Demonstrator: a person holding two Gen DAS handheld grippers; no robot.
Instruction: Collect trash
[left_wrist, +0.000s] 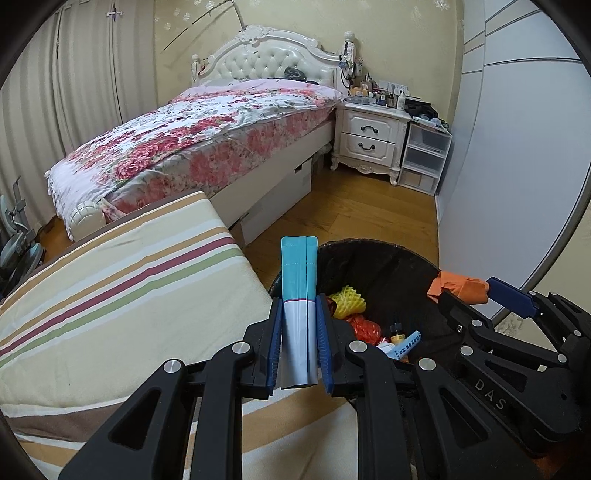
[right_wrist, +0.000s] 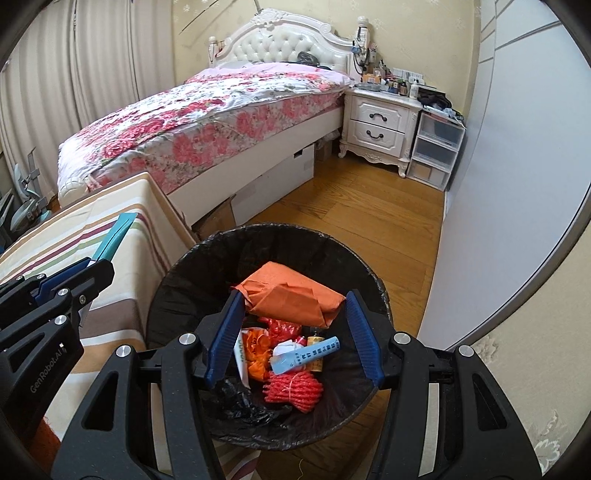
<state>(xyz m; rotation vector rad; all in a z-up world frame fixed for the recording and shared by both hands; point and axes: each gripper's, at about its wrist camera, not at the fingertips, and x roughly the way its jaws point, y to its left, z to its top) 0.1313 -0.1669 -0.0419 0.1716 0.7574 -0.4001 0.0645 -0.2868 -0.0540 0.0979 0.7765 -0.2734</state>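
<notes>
My left gripper (left_wrist: 298, 301) is shut on a teal and white flat packet (left_wrist: 298, 273), held upright beside the left rim of the trash bin (left_wrist: 369, 245). The packet's teal end also shows in the right wrist view (right_wrist: 117, 229). My right gripper (right_wrist: 293, 293) is open above the black-lined bin (right_wrist: 177, 266). A crumpled orange paper (right_wrist: 291, 291) sits between its fingers, over the bin; whether it touches them I cannot tell. In the bin lie a red net (right_wrist: 293, 389), a light blue tube (right_wrist: 306, 352), a small bottle (right_wrist: 317, 332) and yellow foam netting (left_wrist: 349, 297).
A striped cushion or table cover (left_wrist: 122, 295) lies left of the bin. A bed with a floral quilt (left_wrist: 192, 136) stands behind. A white nightstand (left_wrist: 369, 136) and clear plastic drawers (left_wrist: 424, 158) stand at the back right. A grey wardrobe (left_wrist: 517, 147) lines the right.
</notes>
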